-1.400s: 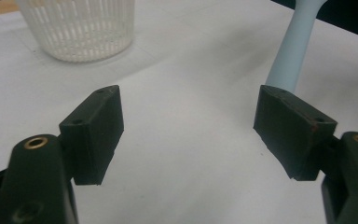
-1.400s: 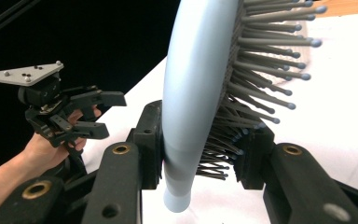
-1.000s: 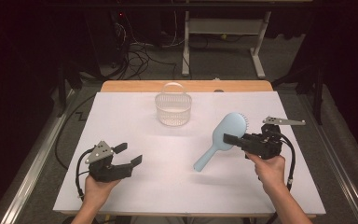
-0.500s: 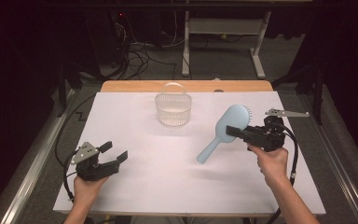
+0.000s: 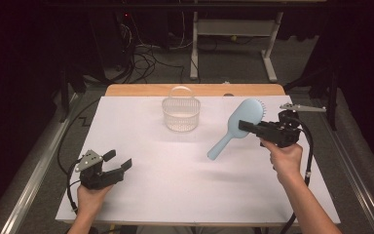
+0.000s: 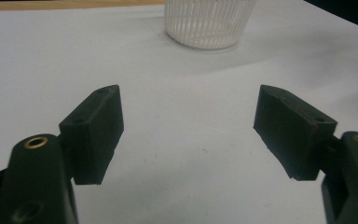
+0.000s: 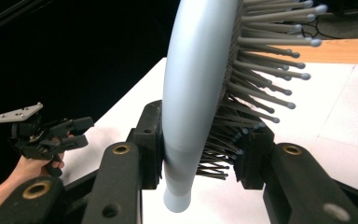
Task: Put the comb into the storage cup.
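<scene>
Lifted a little higher and nearer the basket than a second ago: one pale blue hairbrush [image 5: 237,127], carried above the right half of the desk [image 5: 175,185]. Drawn back toward the near left corner meanwhile: left tool [image 5: 119,161].

One hairbrush, one basket, two tools. Long axis of the hairbrush slanted across the high view, head up and to the right near the far edge, handle end down and to the left, hanging free over the white surface. Clamped on the hairbrush just below the head, right tool [image 5: 242,126], held in a hand [image 5: 285,157] from the right.

Bristles plain in the right gripper view, sticking out to the right of the hairbrush [image 7: 193,93], one jaw against the smooth back, the other pressed into the bristles; from above, mostly the smooth back.

Left tool spread wide with nothing between its jaws, low over bare desk. White basket [image 5: 180,109] upright near the far middle edge; its slatted wall [image 6: 207,21] close ahead in the left gripper view.
</scene>
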